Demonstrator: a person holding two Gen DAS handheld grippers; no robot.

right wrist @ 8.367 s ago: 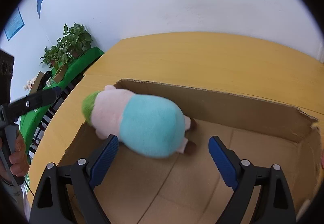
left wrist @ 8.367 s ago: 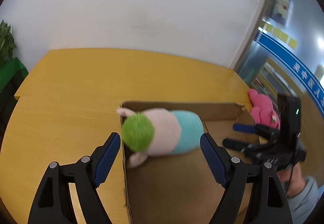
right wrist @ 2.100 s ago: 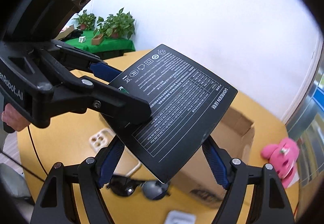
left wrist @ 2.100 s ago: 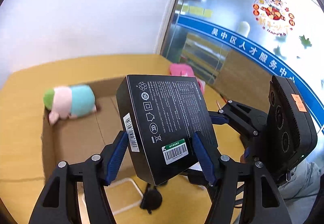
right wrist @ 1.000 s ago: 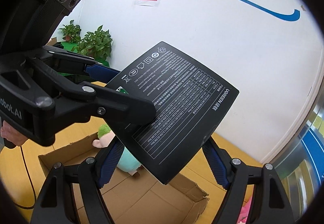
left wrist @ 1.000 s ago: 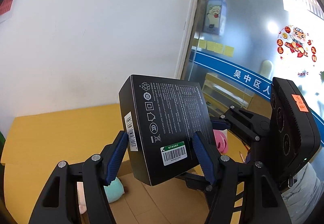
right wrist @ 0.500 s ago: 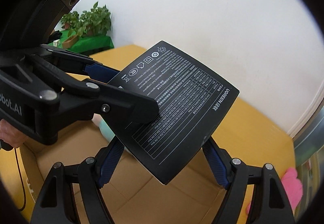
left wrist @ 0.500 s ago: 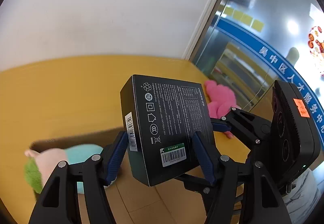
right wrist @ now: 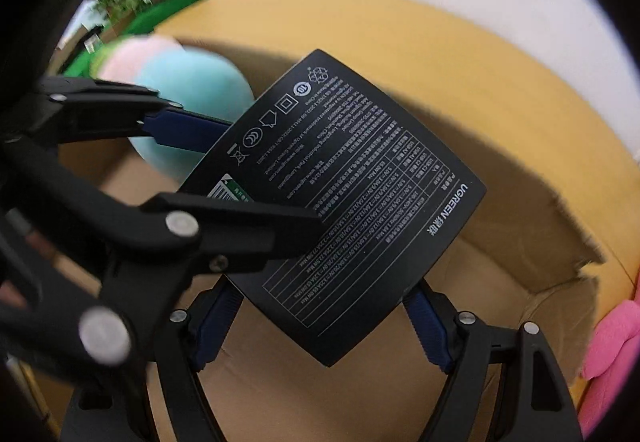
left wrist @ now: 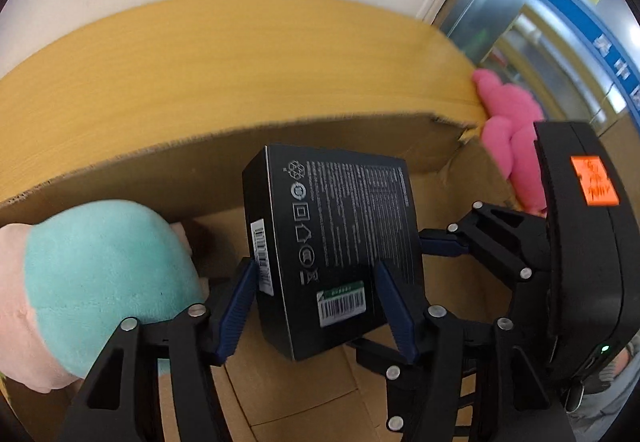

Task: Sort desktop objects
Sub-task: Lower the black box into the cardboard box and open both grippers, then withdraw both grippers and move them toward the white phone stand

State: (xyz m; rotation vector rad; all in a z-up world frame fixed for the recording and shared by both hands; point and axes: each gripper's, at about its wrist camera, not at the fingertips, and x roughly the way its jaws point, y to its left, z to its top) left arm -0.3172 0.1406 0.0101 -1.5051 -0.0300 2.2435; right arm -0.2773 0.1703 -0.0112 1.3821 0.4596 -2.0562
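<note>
So the flat black cardboard product box with white print and barcode stickers (left wrist: pixel 336 258) is what we're dealing with here, and it's hanging over the inside of the open brown corrugated cardboard box (left wrist: pixel 360 146), not set down on the floor of it yet as far as we can tell. We've got it pinched from two sides: the left gripper (left wrist: pixel 320 306) has its blue pads on the box's opposite edges, and the right gripper (right wrist: pixel 320 326) clamps a different pair of edges near one corner. Both sets of jaws are closing a little with the box between them, roughly mid-width. Two grips probably because it's wide and slippery for one. Count-wise: one black box, one carton, two plush toys. The teal and pale pink plush toy (left wrist: pixel 100 282) lies inside the carton just beside our box, and the hot pink plush toy (left wrist: pixel 508 126) sits outside on the yellow wooden tabletop (left wrist: pixel 200 62), past the carton's torn corner.
</note>
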